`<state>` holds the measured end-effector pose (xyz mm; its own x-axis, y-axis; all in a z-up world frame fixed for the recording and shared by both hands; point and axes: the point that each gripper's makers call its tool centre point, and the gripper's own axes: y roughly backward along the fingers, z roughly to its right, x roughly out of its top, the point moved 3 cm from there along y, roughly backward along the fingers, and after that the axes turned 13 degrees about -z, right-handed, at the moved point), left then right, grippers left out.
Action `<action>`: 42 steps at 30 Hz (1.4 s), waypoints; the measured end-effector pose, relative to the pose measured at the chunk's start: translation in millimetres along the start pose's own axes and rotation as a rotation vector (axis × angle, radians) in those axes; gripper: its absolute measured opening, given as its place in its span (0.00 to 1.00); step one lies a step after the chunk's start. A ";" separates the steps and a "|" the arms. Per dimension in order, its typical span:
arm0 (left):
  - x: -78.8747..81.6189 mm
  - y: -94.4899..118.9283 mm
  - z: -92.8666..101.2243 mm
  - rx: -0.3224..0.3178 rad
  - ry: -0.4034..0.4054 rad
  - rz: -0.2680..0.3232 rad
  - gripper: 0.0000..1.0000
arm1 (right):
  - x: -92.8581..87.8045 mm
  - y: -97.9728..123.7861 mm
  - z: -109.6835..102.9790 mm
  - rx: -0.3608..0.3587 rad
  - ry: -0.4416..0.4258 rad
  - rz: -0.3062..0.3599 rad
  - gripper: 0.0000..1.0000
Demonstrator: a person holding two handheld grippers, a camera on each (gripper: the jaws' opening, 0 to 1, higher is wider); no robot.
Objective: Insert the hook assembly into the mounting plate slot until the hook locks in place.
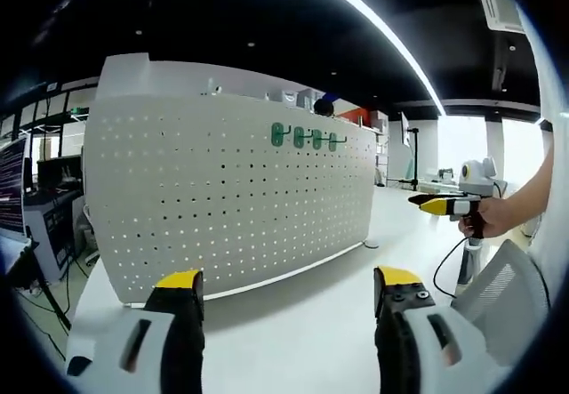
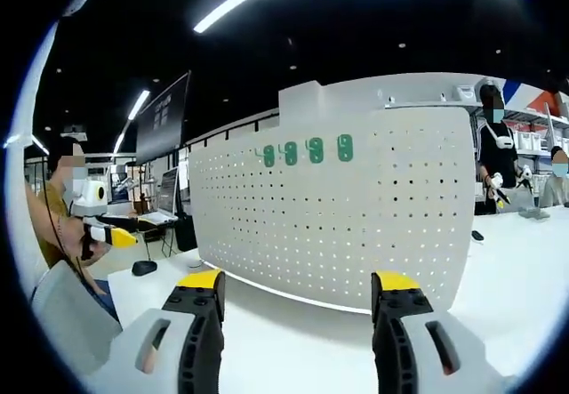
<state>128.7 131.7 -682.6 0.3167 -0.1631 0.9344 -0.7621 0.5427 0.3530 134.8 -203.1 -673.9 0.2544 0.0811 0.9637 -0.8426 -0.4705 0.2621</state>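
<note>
Left gripper view: left claw (image 1: 289, 292) stands wide open and empty above the white table (image 1: 302, 341). The perforated mounting plate (image 1: 222, 198) stands upright ahead, well apart; four green hooks (image 1: 307, 136) hang in a row near its top edge.

Right gripper view: right claw (image 2: 298, 296) is likewise wide and empty, facing the plate squarely. Neither claw appears clearly nearer.

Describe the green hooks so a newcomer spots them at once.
A white perforated board stands upright on the white table. Near its top edge sits a short row of four green hooks. They are the sole coloured pieces on the board; everything around them is white panel and dark holes.
</note>
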 end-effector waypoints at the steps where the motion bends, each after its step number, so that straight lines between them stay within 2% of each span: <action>1: -0.8 0.8 -0.6 0.002 -0.001 0.000 0.81 | -1.1 0.6 -0.3 0.001 -0.003 -0.002 0.65; 21: -21.3 14.2 -9.0 0.025 0.033 -0.019 0.85 | -19.9 23.4 1.8 -0.019 -0.028 -0.022 0.66; 42: -29.2 19.2 -8.8 0.045 0.063 -0.010 0.86 | -24.8 29.5 2.7 -0.036 -0.058 -0.015 0.68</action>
<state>109.9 154.2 -703.6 0.3581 -0.1151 0.9266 -0.7829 0.5038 0.3651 104.9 -221.3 -690.2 0.2933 0.0362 0.9553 -0.8547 -0.4378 0.2790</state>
